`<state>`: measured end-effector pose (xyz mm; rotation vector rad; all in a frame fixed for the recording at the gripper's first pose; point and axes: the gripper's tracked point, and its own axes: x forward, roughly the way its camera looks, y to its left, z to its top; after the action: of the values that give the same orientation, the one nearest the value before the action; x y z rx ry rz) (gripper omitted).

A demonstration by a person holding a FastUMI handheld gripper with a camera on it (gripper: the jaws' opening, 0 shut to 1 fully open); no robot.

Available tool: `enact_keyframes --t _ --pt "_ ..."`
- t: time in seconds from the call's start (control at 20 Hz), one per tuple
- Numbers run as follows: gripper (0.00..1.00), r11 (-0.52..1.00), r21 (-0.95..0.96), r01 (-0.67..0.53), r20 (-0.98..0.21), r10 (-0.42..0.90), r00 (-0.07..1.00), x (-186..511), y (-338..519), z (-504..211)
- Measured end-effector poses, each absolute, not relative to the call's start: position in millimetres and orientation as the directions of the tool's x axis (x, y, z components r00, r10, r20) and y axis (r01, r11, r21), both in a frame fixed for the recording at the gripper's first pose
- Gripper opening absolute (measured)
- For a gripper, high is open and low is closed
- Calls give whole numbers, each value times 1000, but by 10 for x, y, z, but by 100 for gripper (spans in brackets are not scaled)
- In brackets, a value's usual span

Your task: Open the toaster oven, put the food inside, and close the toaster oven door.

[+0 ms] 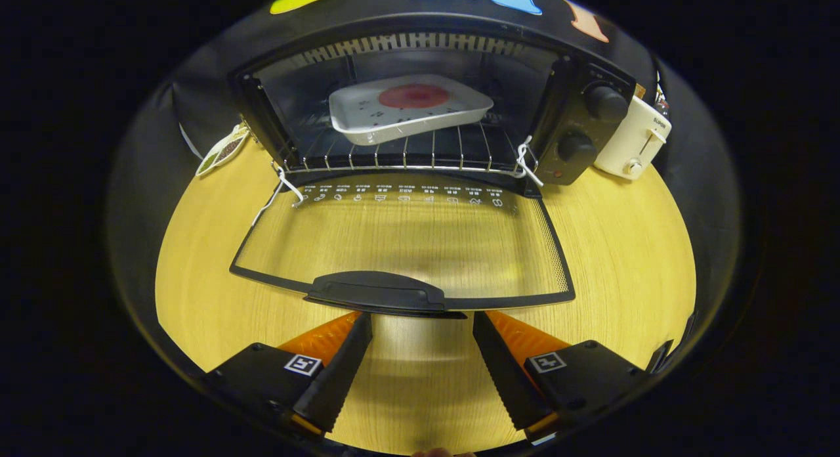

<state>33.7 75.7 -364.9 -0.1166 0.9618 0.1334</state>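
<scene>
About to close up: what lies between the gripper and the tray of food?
In the gripper view, the open gripper faces the lowered oven door, handle nearest, then the wire rack under the tray.

Pale yellow wood-grain table (623, 260) under soft overhead light, black cloth booth wall (197, 96) rising behind the table, cream-white pop-up toaster (633, 142) at the table's back near the wall, small leaf-patterned packet (223, 152) at the table's opposite rear edge

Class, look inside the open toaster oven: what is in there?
On the wire rack inside the toaster oven sits a white tray holding something red. The gripper is open.
</scene>
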Motion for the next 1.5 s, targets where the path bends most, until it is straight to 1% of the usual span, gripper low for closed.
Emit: enact_keyframes --t 0.1,0.25,0.4,0.6,0.75,0.85,1.1,1.3,1.5 --pt "99 985 -25 -170 -790 85 607 315 764 -3489" --pt "99 990 44 -134 -732 123 670 321 810 -3161" --pt "99 985 132 -111 -622 170 764 484 903 -2666" --pt "99 987 119 -112 -476 156 866 689 833 -1861" --pt "99 986 104 -133 -361 162 919 629 672 -1453" --pt "98 983 102 -150 -286 174 942 483 525 -1181" --pt "98 987 105 -119 -125 132 983 117 -14 -584" --pt "98 996 53 -72 -38 74 997 -95 -422 -251" --pt "98 998 -55 2 9 -1 1000 -392 -817 -167"
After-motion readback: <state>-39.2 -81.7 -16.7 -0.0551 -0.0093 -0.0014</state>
